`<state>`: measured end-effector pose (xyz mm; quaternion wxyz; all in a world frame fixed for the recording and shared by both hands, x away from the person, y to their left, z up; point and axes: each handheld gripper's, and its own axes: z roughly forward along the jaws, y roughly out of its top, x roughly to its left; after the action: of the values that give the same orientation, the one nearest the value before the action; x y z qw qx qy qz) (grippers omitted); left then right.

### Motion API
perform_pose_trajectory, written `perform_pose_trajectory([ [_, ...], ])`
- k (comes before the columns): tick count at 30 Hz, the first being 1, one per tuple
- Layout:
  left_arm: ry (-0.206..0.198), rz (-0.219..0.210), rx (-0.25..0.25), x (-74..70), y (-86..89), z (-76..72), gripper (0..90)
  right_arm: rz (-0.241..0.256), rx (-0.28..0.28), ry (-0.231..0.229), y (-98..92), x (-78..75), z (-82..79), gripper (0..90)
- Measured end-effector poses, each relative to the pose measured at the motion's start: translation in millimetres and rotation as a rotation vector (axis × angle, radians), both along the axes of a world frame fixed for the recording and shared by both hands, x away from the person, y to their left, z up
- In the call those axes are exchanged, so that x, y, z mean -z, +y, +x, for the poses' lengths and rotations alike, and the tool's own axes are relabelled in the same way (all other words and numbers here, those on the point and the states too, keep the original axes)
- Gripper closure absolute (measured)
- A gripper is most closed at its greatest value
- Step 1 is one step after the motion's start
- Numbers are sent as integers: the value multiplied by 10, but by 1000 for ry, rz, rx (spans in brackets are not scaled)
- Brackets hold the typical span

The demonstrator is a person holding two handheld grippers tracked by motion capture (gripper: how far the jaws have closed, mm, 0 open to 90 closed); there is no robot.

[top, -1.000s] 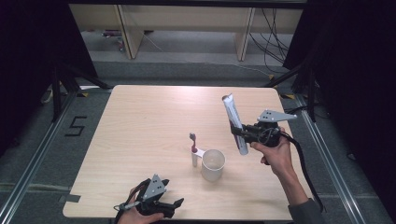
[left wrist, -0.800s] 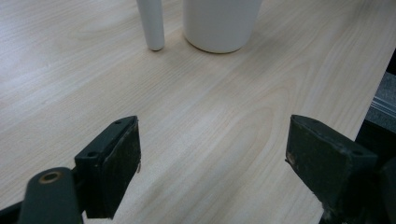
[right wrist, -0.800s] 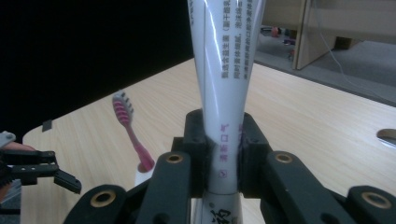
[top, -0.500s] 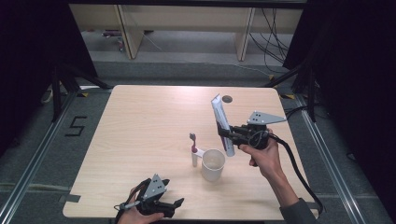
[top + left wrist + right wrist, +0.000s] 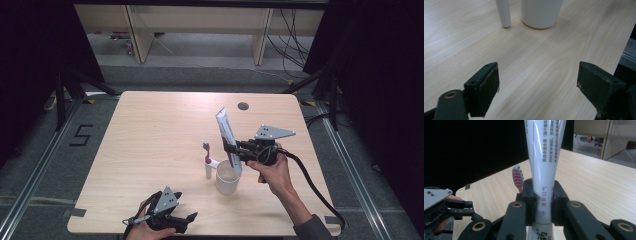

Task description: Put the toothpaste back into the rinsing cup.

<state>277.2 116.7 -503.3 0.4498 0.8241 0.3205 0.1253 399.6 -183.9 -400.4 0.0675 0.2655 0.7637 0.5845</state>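
Big change over the last second: toothpaste tube [image 5: 228, 135] carried from the right side of the frame in toward centre, now hanging right over the white cup [image 5: 227, 178], lower end at or just inside the rim. Right gripper [image 5: 234, 149] fingers [image 5: 528, 195] clamped on the tube's lower body, tube standing nearly upright with the flat crimped end on top and leaning a touch toward upper left of the high view. Pretty clearly lining up for a drop into the cup, judging by how the tube sits above the mouth. Can't tell if the cap end is touching the cup bottom yet, so probably not time to let go.

Pink-bristled toothbrush [image 5: 207, 160] standing just beside the cup on its left, not shifted. Worth watching, since a sloppy lowering could knock it over.

Left gripper [image 5: 186, 219] parked at the bottom edge of the bench [image 5: 150, 125], no movement there, fingers [image 5: 484, 87] spread wide apart with nothing between them, cup and brush base ahead in its own view.
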Motion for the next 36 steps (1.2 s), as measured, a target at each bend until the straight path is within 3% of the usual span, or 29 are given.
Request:
perform_pose_trajectory([
  [2,1,-4,-2,-1,-4,-5,174,-2,-6,-23,17,25,10,775],
  [3,-1,11,8,-5,8,-3,174,0,0,7,28,34,-10,775],
  [5,-2,-9,-6,-1,-6,-3,174,-12,-2,-24,40,57,-2,775],
  [7,-4,-8,-5,-1,-4,-3,174,5,-8,11,61,82,-26,775],
  [8,-5,10,4,-7,8,-3,174,-2,-7,-24,59,98,-6,775],
  [11,-1,-8,-6,-5,-2,-3,174,-11,-15,-12,76,129,-24,774],
  [14,-7,10,10,-7,16,0,174,-18,-27,-14,88,177,-31,774],
  [17,-1,-7,-5,-5,-1,-4,174,-21,-24,16,94,229,-56,774],
  [20,-6,10,5,-8,10,-3,174,-29,-26,-11,71,276,-34,774],
  [21,-3,-4,-5,-3,-2,-5,174,-26,-27,12,75,286,-52,773],
  [23,1,2,0,-4,3,1,174,-25,-39,-24,88,321,-41,773],
  [26,-3,13,8,-8,11,-1,174,-32,-43,-4,96,363,-59,773],
  [27,0,-4,-2,-2,-1,-4,174,-43,-37,-10,96,373,-62,773],
  [30,-2,13,10,-6,9,-3,174,-47,-49,-8,102,412,-56,772],
  [31,-2,13,12,-5,8,-4,174,-57,-41,-26,97,417,-53,772],
  [32,-2,14,13,-5,6,-2,174,-45,-58,-4,107,429,-57,772],
  [35,-1,18,11,-11,7,-3,174,-64,-67,-17,118,460,-45,771],
  [36,-5,21,14,-9,13,-3,174,-77,-57,12,116,467,-65,770],
])
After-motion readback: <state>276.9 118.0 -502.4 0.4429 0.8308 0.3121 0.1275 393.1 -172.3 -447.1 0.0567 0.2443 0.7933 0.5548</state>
